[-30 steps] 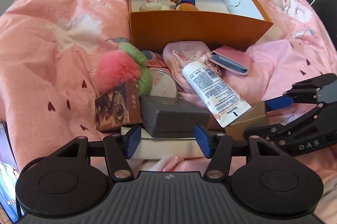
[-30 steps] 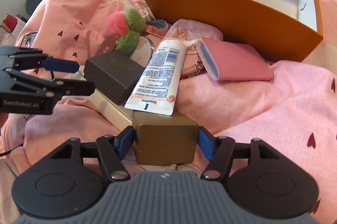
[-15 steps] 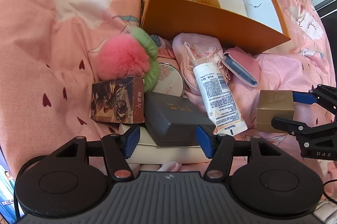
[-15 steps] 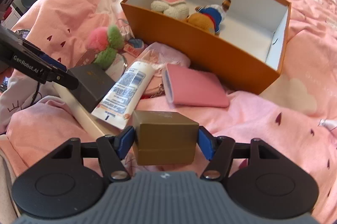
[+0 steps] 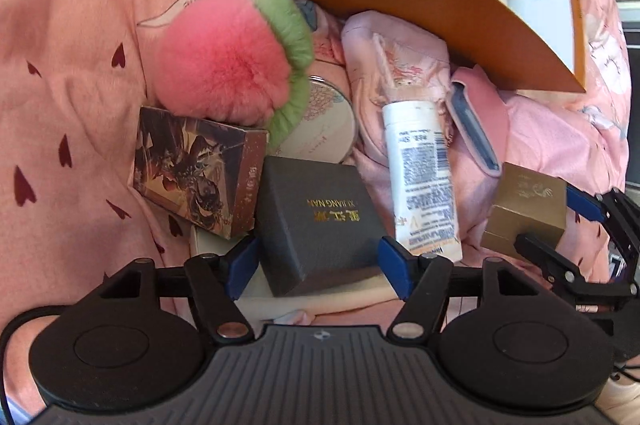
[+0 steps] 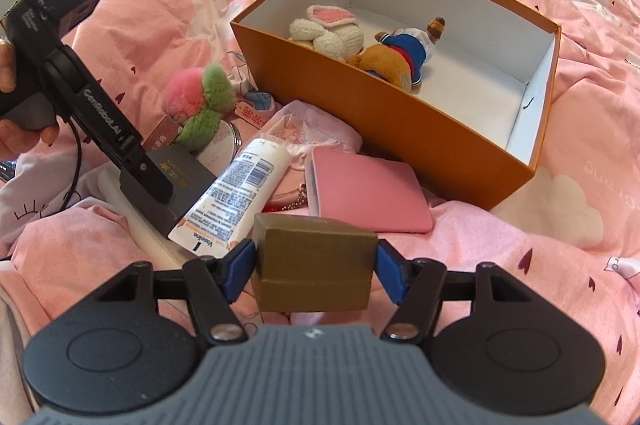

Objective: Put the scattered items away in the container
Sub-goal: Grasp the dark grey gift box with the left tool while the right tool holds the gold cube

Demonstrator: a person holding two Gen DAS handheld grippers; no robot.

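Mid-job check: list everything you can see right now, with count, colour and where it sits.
storage box: 1, orange, white inside, on the bedspread
plush toys: 2, cream rabbit and brown bear, inside the box
gold box: 1, held in the right gripper
grey box: 1, between the left gripper's fingers
lotion tube: 1, white, leaning on the grey box
pink wallet: 1, before the box
pompom: 1, pink-green
card box: 1, brown
compact: 1, round
left gripper: 1
right gripper: 1
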